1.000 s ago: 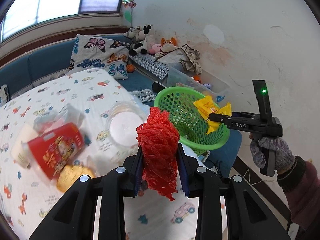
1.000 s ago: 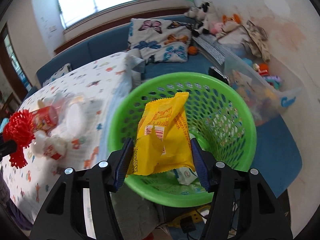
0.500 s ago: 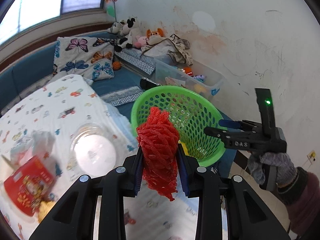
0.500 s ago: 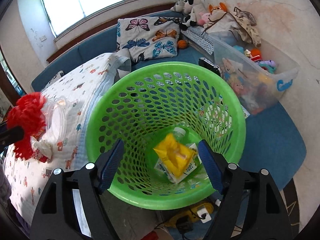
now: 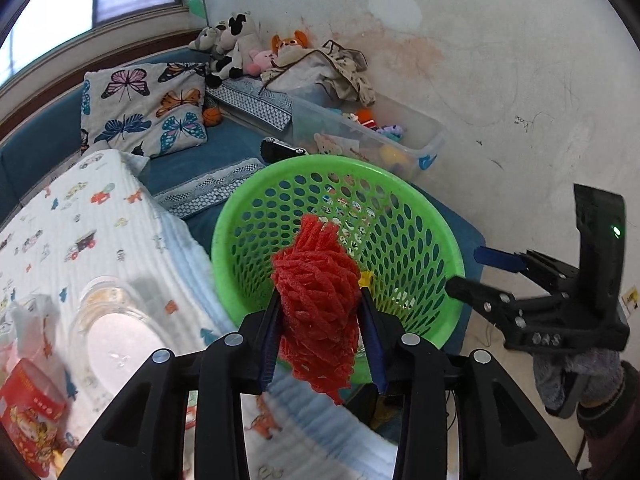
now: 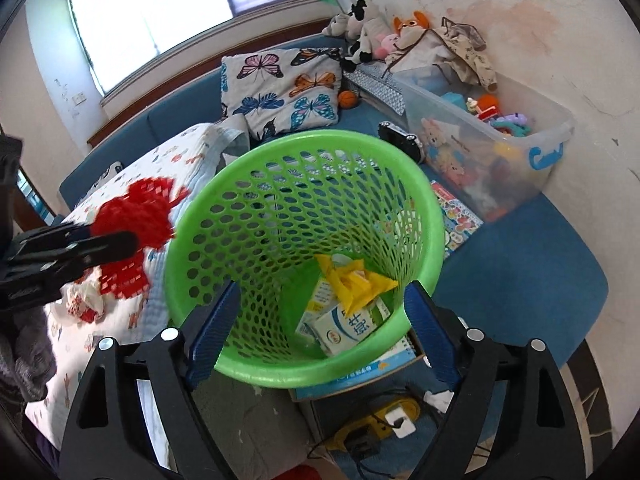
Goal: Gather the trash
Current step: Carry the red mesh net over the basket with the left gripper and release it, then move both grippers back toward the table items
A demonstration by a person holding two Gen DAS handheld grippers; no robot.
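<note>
My left gripper (image 5: 320,312) is shut on a red foam net (image 5: 316,300) and holds it at the near rim of the green mesh basket (image 5: 400,200). In the right wrist view the net (image 6: 136,216) hangs just left of the basket (image 6: 424,200). My right gripper (image 6: 320,320) is open and empty at the basket's near rim. A yellow wrapper (image 6: 356,280) and milk cartons (image 6: 340,328) lie in the basket's bottom. The right gripper also shows in the left wrist view (image 5: 476,268), to the basket's right.
A clear lidded cup (image 5: 116,340) and a red cup (image 5: 28,408) lie on the patterned blanket (image 5: 80,232). A clear toy bin (image 6: 500,148), a butterfly pillow (image 6: 280,84) and plush toys (image 6: 368,32) stand behind. A power strip (image 6: 384,424) lies on the floor.
The left gripper carried the red net rightward to the basket's rim. The right gripper let go of the yellow wrapper, which fell into the basket, and opened wide.
</note>
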